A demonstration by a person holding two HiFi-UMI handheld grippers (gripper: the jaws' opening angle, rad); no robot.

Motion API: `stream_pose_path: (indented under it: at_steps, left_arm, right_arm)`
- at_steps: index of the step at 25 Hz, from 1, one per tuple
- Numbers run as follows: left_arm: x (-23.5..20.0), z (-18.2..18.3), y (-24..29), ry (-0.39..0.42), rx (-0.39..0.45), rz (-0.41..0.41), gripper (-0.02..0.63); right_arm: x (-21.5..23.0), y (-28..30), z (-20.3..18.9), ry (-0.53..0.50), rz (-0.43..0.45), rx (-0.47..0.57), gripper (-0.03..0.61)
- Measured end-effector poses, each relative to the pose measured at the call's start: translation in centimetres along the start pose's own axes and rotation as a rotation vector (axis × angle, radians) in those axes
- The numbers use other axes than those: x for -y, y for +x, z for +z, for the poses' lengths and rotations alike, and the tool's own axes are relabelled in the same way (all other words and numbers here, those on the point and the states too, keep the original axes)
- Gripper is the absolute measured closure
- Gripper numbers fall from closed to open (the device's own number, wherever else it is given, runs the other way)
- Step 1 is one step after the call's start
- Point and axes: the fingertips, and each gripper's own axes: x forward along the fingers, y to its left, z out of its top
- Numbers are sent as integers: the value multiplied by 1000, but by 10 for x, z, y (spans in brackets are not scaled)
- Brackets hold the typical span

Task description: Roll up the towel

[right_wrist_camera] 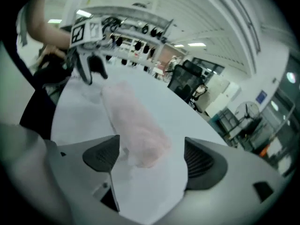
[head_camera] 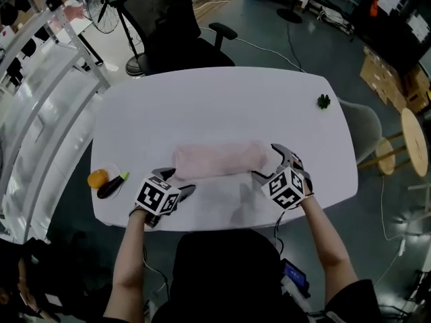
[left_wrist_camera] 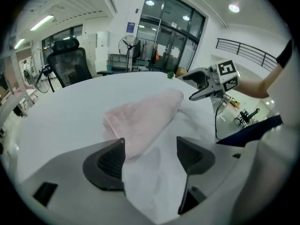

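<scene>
A pale pink towel [head_camera: 219, 159] lies rolled up crosswise near the front of the white table [head_camera: 222, 99]. My left gripper [head_camera: 177, 182] hovers open just in front of the roll's left end, nothing between its jaws. My right gripper [head_camera: 271, 164] stands open at the roll's right end, likewise holding nothing. In the left gripper view the towel's [left_wrist_camera: 143, 118] layered end shows ahead of my left gripper [left_wrist_camera: 150, 156], with the right gripper [left_wrist_camera: 206, 83] beyond. In the right gripper view the roll [right_wrist_camera: 133, 123] stretches away from my right gripper [right_wrist_camera: 152, 158] toward the left gripper [right_wrist_camera: 86, 43].
An orange [head_camera: 97, 178] and a dark aubergine [head_camera: 112, 186] sit on a small plate at the table's left front corner. A small green thing [head_camera: 324, 101] lies near the far right edge. A black office chair [head_camera: 168, 29] stands behind the table, wooden stools [head_camera: 404, 140] to the right.
</scene>
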Motion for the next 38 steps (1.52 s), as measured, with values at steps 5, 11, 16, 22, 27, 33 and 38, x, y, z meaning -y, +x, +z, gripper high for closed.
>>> stream_pose_path:
  at_steps: [5, 11, 16, 22, 27, 33, 38]
  left_arm:
    - [12, 16, -44, -106, 177, -32, 245]
    - [29, 30, -85, -152, 370, -49, 277]
    - [36, 43, -113, -134, 522, 4, 435]
    - [48, 42, -134, -130, 633, 58, 578]
    - [57, 27, -140, -87, 649, 84, 601]
    - [53, 13, -156, -39, 668, 134, 601]
    - [43, 5, -165, -37, 667, 152, 601]
  right_arm:
    - [-19, -51, 48, 394, 67, 194, 138]
    - [-47, -84, 73, 595, 42, 333, 250]
    - [-62, -100, 90, 633, -3, 408, 417]
    - [-84, -111, 100, 601, -26, 420, 569]
    - [-98, -123, 102, 597, -25, 469, 571]
    - [-109, -127, 87, 626, -75, 471, 571]
    - [-112, -129, 80, 637, -98, 464, 571]
